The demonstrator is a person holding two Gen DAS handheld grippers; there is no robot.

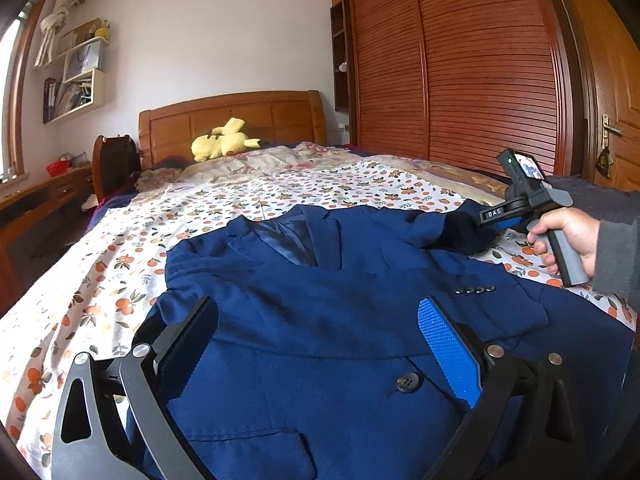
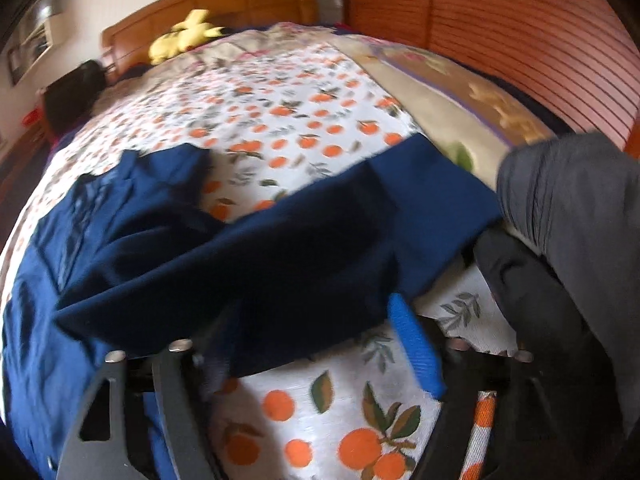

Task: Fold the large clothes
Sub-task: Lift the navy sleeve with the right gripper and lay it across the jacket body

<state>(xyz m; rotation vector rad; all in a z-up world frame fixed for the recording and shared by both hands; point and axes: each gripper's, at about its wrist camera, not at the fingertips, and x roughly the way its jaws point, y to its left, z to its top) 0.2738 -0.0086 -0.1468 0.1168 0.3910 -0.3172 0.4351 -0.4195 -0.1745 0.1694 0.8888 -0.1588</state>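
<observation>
Presently, a navy blue cloth suit jacket (image 1: 332,304) lies front-up on the bedspread printed with oranges and leaves (image 1: 120,264), which covers a bed with a brown wooden headboard (image 1: 232,120). In the left wrist view the jacket fills the centre and lower frame, collar and lapels toward 12 o'clock, a dark round front button (image 1: 407,382) at 5 o'clock of centre, and a row of small cuff buttons (image 1: 476,290) at 3 o'clock.

The left gripper (image 1: 316,344) hovers above the jacket front with its jaws spread wide; the blue ribbed pad (image 1: 450,352) of one finger is exposed, and no cloth sits between the fingers.

The right gripper (image 2: 312,344) is borne by the person's hand (image 1: 560,240) in a grey sleeve at 3 o'clock of the left wrist view. In its own blurred view the jaws stand well apart. A dark blue sleeve of the jacket (image 2: 280,248) drapes across the space between the fingers, but the pads do not press on it. Whether the cloth touches either finger cannot be told through the blur.

A yellow plush toy (image 1: 224,142) rests by the headboard at 11 o'clock. A slatted reddish wooden wardrobe (image 1: 460,64) stands at 1 o'clock.
</observation>
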